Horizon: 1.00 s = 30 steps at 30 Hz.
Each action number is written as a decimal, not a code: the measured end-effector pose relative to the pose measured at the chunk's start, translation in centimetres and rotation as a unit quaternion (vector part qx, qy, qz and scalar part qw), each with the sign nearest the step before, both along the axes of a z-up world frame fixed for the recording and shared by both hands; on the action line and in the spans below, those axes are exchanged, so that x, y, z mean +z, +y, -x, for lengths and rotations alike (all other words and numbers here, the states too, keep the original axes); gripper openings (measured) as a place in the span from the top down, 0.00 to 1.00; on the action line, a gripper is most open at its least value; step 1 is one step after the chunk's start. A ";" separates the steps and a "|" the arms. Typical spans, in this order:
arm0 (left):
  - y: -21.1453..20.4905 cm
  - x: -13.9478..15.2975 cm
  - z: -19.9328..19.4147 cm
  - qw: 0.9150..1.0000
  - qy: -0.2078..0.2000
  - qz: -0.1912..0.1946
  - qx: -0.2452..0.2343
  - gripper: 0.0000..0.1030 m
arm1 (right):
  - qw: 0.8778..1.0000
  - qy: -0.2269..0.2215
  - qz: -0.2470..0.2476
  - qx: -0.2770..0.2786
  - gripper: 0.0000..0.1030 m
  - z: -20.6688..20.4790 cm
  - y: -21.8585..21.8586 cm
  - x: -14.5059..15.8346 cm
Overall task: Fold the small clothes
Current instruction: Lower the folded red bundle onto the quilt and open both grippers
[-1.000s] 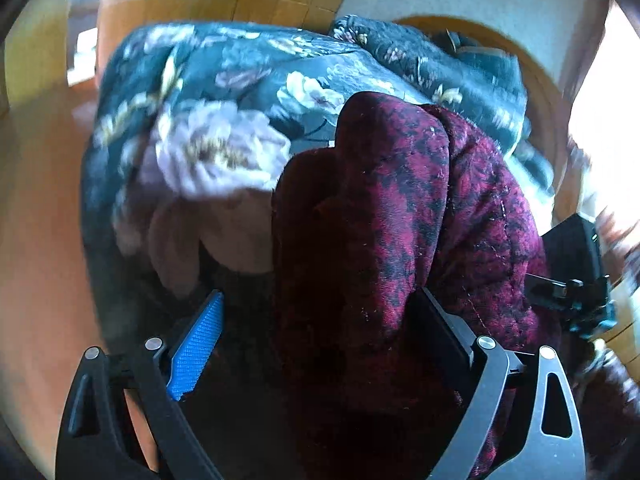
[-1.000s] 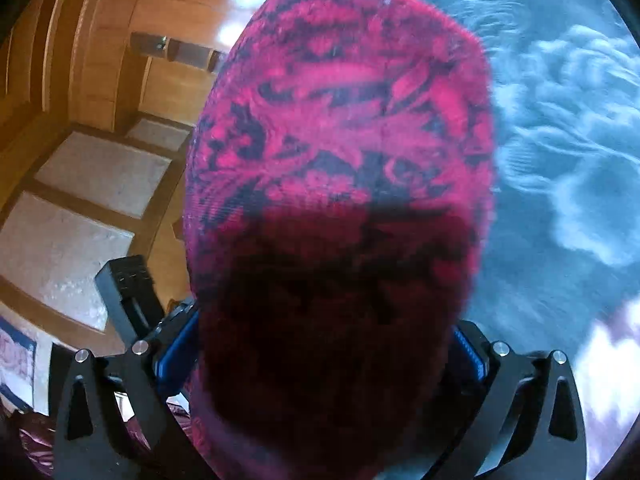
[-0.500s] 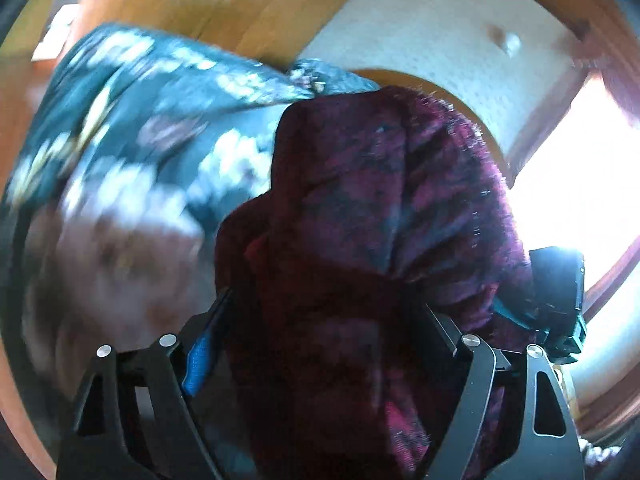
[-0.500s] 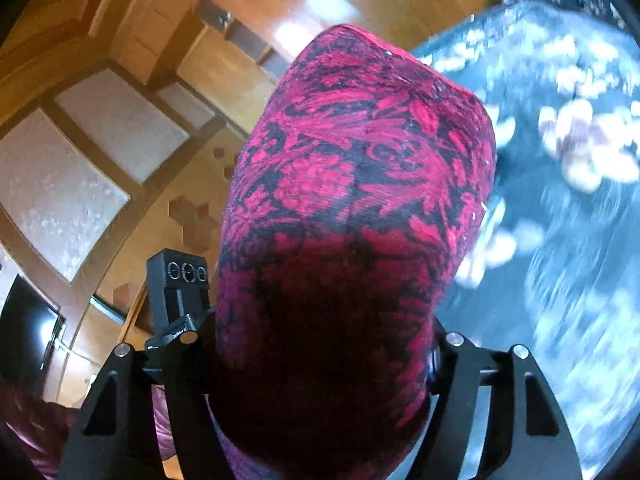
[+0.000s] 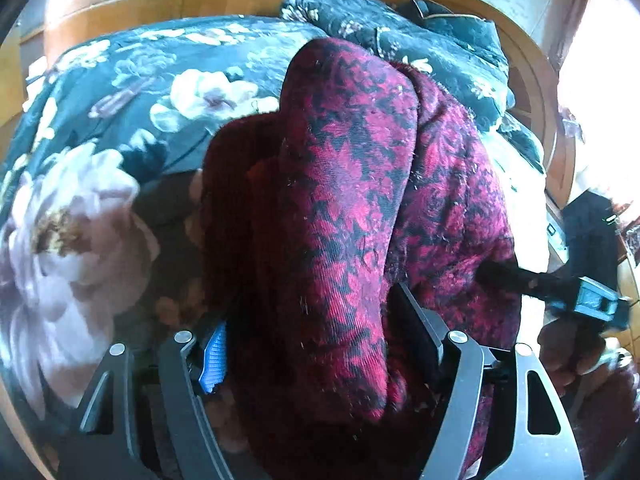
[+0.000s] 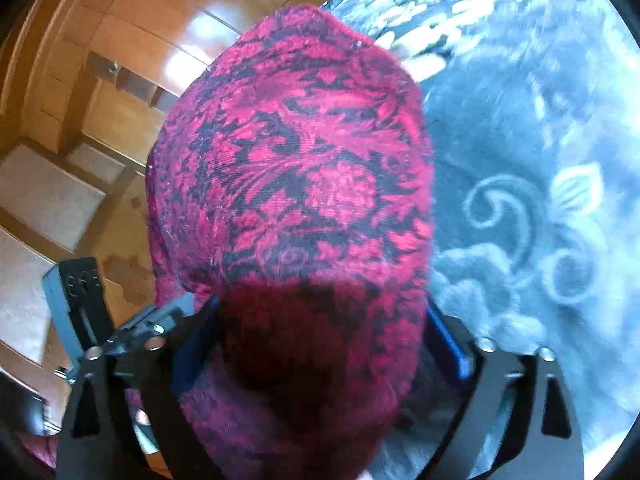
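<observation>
Item: red-and-black patterned knit garment (image 5: 352, 208), small, bunched into a thick fold. It is raised over a dark floral bedspread (image 5: 132, 92) and fills the middle of both my wrist views.

Left claw (image 5: 316, 344): my two fingers are pressed against the fold from either side, pinching it. The blue pad (image 5: 214, 354) of one finger shows at the cloth's edge; the other finger's inner face is against the fabric.

Right claw (image 6: 320, 344): likewise clamped on the same garment (image 6: 292, 184), with cloth bulging up and forward between the fingers and hiding their tips. A strip of blue pad shows on each side.

Position: in the left view my right claw (image 5: 584, 280) shows at the garment's far side, its tip buried in the cloth. In the right view my left claw (image 6: 100, 320) appears at the lower left, close beside the fabric.

Surroundings: wooden wall panelling (image 6: 132, 60), pale inset panels (image 6: 44, 196), a rumpled dark floral quilt (image 5: 432, 48) at the far end of the bedspread
</observation>
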<state>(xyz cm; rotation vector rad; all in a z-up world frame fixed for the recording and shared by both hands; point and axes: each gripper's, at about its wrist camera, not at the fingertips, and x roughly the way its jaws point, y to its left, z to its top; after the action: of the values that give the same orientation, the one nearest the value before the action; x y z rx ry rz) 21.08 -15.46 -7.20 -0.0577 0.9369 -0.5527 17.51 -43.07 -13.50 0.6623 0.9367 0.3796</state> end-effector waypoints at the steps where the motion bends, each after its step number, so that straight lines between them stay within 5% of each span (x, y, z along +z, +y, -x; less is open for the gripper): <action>1: 0.1 0.3 0.1 1.000 -0.006 -0.004 0.004 0.30 | 1.000 -0.006 0.029 0.000 0.07 0.3 0.0 0.8; 4: 0.4 1.1 0.1 1.000 -0.021 -0.014 0.014 0.29 | 0.990 -0.061 0.123 -0.023 0.13 0.9 1.2 5.8; 9: 0.7 0.6 -0.3 0.999 -0.023 -0.025 0.030 0.25 | 0.973 -0.120 0.198 -0.007 0.28 -1.0 5.4 10.6; 16: 2.7 -0.8 -0.2 0.996 0.008 -0.001 0.085 0.19 | 0.944 -0.033 0.326 0.035 0.25 -9.5 12.1 6.3; 22: 2.8 1.3 1.4 0.996 -0.007 -0.008 0.088 0.13 | 0.939 -0.050 0.339 0.012 0.19 -8.2 11.6 8.2; 30: 3.6 4.3 5.4 0.992 -0.060 -0.033 0.105 0.11 | 0.944 -0.078 0.313 -0.067 0.10 -0.3 10.7 12.3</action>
<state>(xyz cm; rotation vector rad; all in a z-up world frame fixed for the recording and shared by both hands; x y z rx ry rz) 15.67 -11.83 -2.86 -0.0612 0.8201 -0.3261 17.86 -32.38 -1.24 0.1066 0.7935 -0.0012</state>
